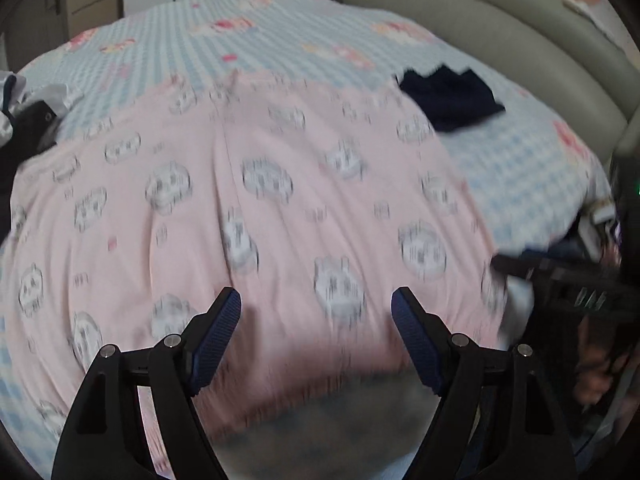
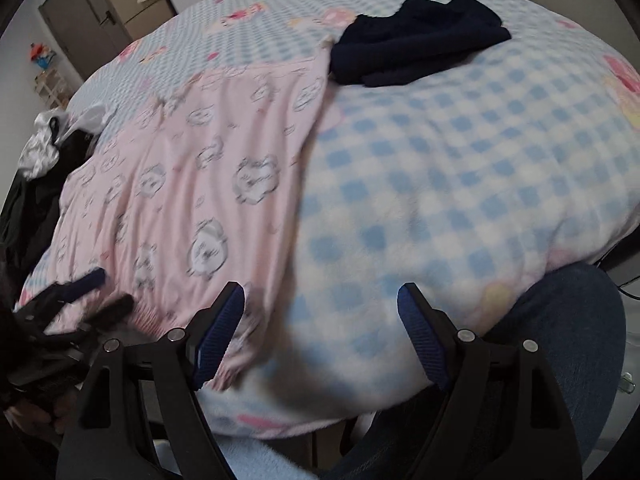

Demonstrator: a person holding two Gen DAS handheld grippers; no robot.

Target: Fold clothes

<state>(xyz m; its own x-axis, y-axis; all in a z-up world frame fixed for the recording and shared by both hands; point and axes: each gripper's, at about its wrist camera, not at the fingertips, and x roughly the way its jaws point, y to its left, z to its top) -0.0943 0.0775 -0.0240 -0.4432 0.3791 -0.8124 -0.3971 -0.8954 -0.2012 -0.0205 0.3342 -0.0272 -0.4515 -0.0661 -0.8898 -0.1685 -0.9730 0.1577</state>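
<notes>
A pink garment (image 1: 256, 208) printed with grey-white cartoon faces lies spread flat on a blue-checked blanket (image 1: 280, 44); it also shows in the right wrist view (image 2: 192, 168). My left gripper (image 1: 316, 304) is open and empty, just above the garment's near edge. My right gripper (image 2: 320, 300) is open and empty, over the blanket (image 2: 460, 160) beside the garment's right near corner. The right gripper shows blurred at the right of the left wrist view (image 1: 560, 280); the left gripper shows at the lower left of the right wrist view (image 2: 80, 296).
A folded dark navy garment (image 1: 448, 96) lies at the far right of the blanket, also seen in the right wrist view (image 2: 420, 40). A heap of white and black clothes (image 2: 44, 148) sits at the left edge. A grey sofa back (image 1: 500, 20) curves behind.
</notes>
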